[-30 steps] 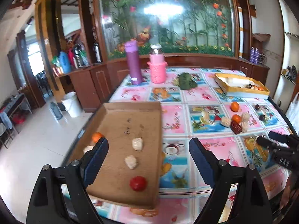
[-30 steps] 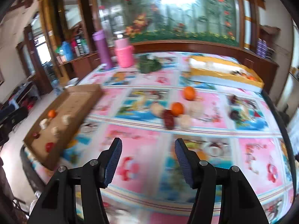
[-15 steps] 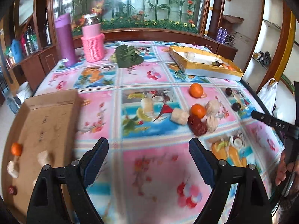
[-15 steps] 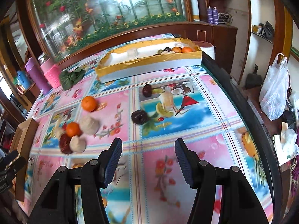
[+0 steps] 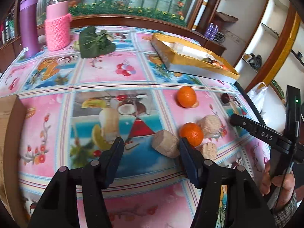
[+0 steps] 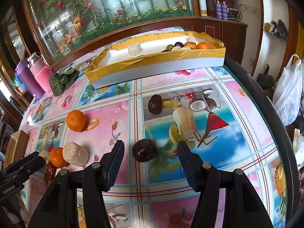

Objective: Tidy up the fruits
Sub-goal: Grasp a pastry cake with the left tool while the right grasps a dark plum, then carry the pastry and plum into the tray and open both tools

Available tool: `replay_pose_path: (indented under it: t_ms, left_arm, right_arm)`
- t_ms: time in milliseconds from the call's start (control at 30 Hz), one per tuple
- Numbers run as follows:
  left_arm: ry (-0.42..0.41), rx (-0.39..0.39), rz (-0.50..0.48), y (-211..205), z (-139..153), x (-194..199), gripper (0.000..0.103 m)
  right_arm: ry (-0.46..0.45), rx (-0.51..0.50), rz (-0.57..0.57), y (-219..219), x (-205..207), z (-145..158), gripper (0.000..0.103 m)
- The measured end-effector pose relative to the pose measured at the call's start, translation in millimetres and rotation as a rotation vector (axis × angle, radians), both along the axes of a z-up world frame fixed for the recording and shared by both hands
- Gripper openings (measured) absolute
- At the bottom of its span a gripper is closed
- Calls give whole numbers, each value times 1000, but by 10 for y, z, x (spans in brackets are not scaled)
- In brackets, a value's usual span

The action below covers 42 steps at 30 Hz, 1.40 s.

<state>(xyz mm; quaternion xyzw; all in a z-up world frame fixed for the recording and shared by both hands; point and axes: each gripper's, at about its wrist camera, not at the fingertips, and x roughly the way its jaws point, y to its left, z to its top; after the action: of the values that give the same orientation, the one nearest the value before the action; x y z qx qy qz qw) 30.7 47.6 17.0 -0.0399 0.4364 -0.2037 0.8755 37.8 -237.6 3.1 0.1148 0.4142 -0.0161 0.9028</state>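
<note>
- Both pairs of jaws stand wide apart and hold nothing.
- Between the fingers of the right gripper [image 6: 151,148] lies a dark round fruit [image 6: 144,150] on the patterned tablecloth [image 6: 237,133], clear of both pads.
- Between the fingers of the left gripper [image 5: 151,145] lies a beige cylindrical piece [image 5: 165,142], closer to the right pad; whether it touches that pad cannot be told.
- Just behind the left gripper's right fingertip sits a near orange [image 5: 191,134], touching or just beside a second beige piece [image 5: 209,123]; a third beige piece [image 5: 208,149] lies just beside them.
- Farther off, a second orange [image 5: 186,96] rests alone on the cloth, and another dark fruit [image 6: 154,104] lies well beyond the first.
- At the far side stands a long tray with gold-taped rim [image 6: 152,64], holding oranges and other fruit at its right end.
- Near the far left sit a green leafy bundle [image 5: 96,42], a pink knit-covered jar [image 5: 58,25] and a purple flask [image 5: 29,23].
- A cardboard tray's edge [image 5: 11,121] shows at the left.
</note>
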Motion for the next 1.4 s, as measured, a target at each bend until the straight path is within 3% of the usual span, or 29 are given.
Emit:
replay_pose_path:
  t_ms: [33,100,133,233,367,400,467,500,600,900,1033,1100,1267,1400]
  left_arm:
    - [-1,0,-14,-25,-6,-11,56]
    - [6,11,-45,-106,-46,-26,55]
    - [-11,33,-49,-145,-49,-51,55]
    - [-35,80,-60,-228,-54,-83,55]
    - [-22,34,-53,-212,-53,-3,54]
    - [-23,32,-57,-229,-54,12,51]
    - [-17,9,-95,-277,-59,15,32]
    - [-14,3,-109,-305,-62,4,28]
    - [-28,11,-130,-346,-44,-39,28]
    - [-49,-28,-63,-162,93,-212,28]
    - [-26,-168,-56,264,354,-497,28]
    - [-43,-178,-37,538,496,-640,28]
    - [-110,-29,138,1444,766,-861,28]
    - [-82,89,309,2200,741,-817,28]
  right_arm:
    - [-3,-14,2,21,0,-3,52]
    - [-6,-31,13,61,5,-7,35]
    - [-6,-30,21,79,7,-8,33]
    - [-10,-26,32,119,-4,-10,31]
    - [-21,-11,23,104,-30,1,28]
    - [-22,-6,20,103,-37,1,28]
    - [-24,-9,17,111,-49,-1,28]
    - [-26,-15,17,122,-53,1,28]
    - [-41,-43,20,167,-72,21,26]
    - [-93,-50,7,232,-206,134,25]
    - [-104,-10,39,394,-390,274,25]
    - [-113,-13,72,546,-475,361,25]
    - [-145,20,203,1121,-620,653,25]
    - [-156,49,330,1728,-648,797,26]
